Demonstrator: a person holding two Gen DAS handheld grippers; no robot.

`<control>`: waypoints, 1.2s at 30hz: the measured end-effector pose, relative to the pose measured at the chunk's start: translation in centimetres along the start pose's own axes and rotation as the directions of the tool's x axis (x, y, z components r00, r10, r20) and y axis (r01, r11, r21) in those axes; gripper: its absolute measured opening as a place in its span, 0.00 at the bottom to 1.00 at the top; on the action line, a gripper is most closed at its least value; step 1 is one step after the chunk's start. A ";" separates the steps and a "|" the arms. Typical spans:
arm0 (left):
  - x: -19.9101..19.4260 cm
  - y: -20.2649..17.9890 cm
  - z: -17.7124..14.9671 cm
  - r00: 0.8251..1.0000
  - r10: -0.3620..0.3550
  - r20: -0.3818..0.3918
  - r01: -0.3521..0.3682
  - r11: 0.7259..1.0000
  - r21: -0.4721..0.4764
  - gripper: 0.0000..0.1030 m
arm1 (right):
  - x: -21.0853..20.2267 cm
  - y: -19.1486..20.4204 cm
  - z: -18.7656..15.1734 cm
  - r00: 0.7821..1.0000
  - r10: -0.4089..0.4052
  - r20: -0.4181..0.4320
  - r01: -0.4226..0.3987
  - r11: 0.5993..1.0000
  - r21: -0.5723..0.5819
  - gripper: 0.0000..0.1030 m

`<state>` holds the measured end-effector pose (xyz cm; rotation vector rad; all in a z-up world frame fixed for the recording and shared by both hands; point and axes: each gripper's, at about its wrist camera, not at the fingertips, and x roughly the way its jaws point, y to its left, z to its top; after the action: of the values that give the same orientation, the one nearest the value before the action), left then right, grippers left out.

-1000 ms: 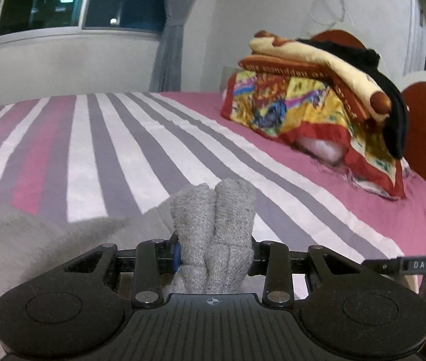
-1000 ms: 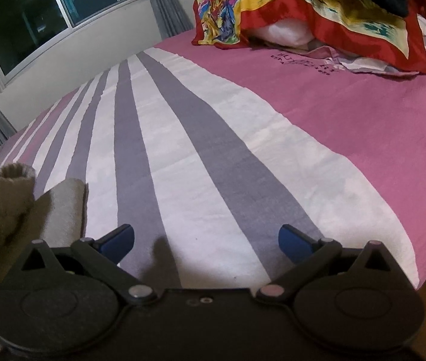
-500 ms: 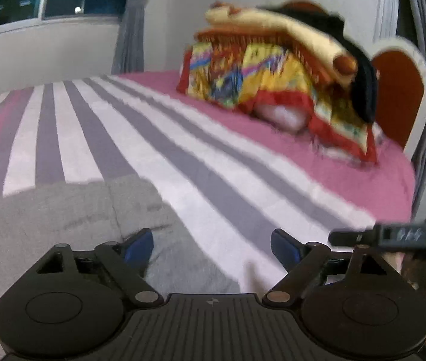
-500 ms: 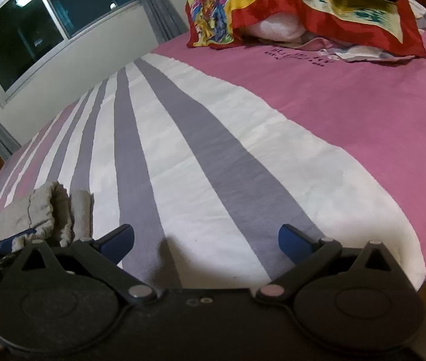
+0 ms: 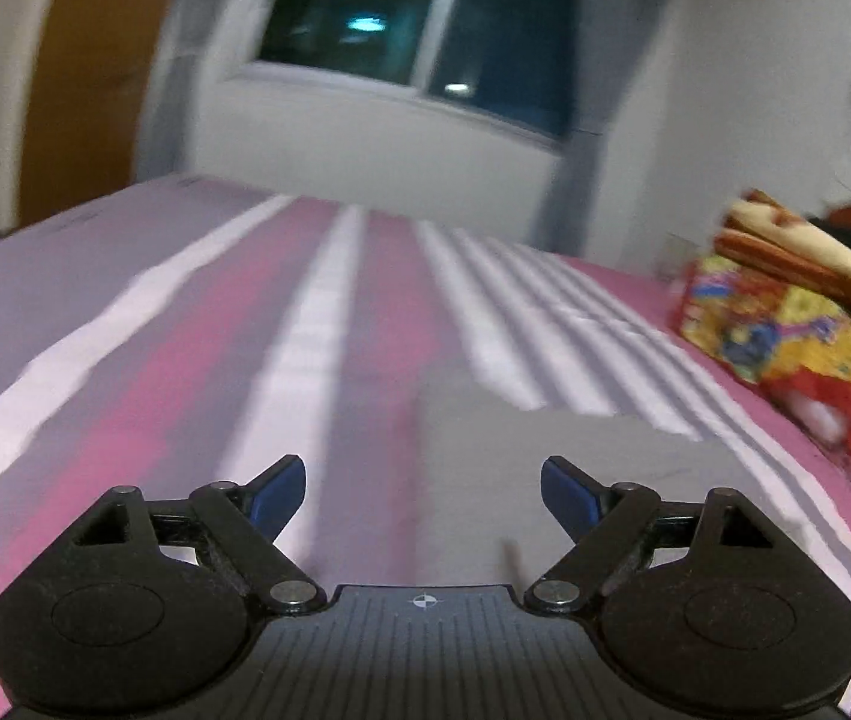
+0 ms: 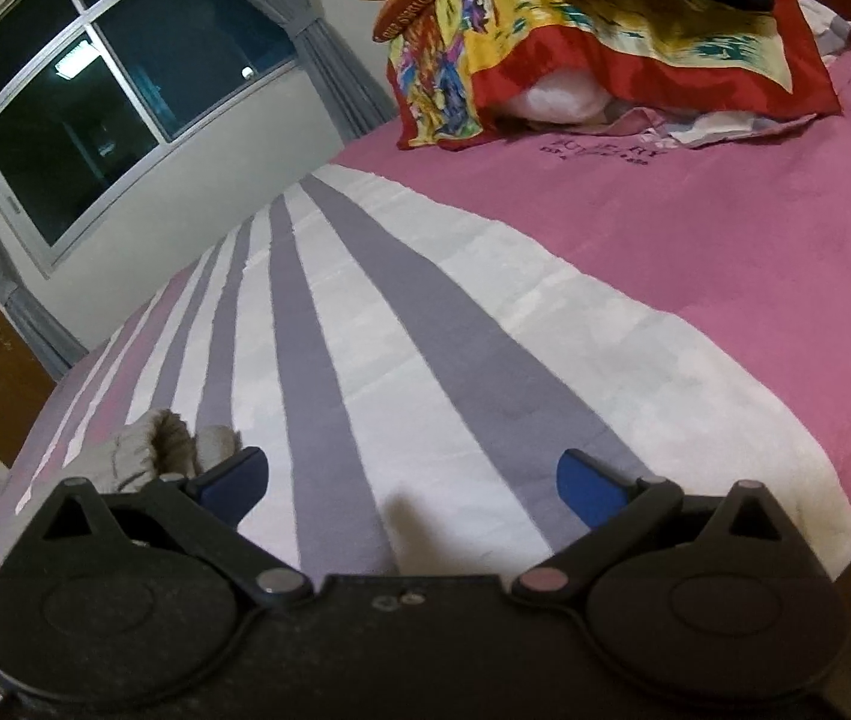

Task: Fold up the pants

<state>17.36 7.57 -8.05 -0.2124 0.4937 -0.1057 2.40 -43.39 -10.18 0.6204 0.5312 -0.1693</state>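
Note:
The grey pants [image 5: 551, 468] lie flat on the striped bed sheet [image 5: 305, 330], blurred, just ahead of my left gripper [image 5: 423, 495] and mostly toward its right finger. That gripper is open, and nothing sits between its blue pads [image 5: 278, 489]. In the right wrist view a bunched end of the pants [image 6: 149, 450] sticks up just left of my right gripper [image 6: 412, 486]. It is open too and hovers over grey and white stripes with nothing in it.
A pile of bright blankets and pillows [image 6: 575, 42] sits at the head of the bed, also at the right in the left wrist view as the pile [image 5: 785, 324]. A dark window [image 5: 413, 30] and grey curtains are behind. The bed's near corner [image 6: 833, 516] drops to the floor.
My left gripper let go of the bunched grey pants, opened wide and swung left across the bed. The pants now lie flat. The right gripper stayed open and hardly moved.

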 end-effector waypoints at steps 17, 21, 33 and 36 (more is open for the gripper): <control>1.7 0.4 -4.8 0.967 0.078 -0.243 -0.036 0.984 0.176 0.82 | -0.8 2.9 -1.2 0.971 0.228 -0.076 -0.232 0.971 -0.050 1.00; 1.3 0.2 -4.4 0.987 0.013 -0.162 0.012 0.988 0.151 0.82 | -1.3 4.9 -2.0 0.950 0.293 -0.104 -0.300 0.952 -0.057 0.98; 4.0 1.8 -5.6 0.984 -0.021 -0.176 0.029 0.999 0.045 0.85 | 4.7 14.8 -4.7 0.935 0.285 -0.210 -0.324 0.929 -0.179 0.73; 4.5 1.8 -5.8 0.985 -0.022 -0.170 0.031 0.998 0.050 0.87 | 6.4 15.7 -4.9 0.947 0.221 -0.234 -0.267 0.946 -0.186 0.69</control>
<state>18.63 7.64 -15.53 -0.1589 0.6570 -0.1636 10.62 -27.76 -8.93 0.4889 0.6617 0.1912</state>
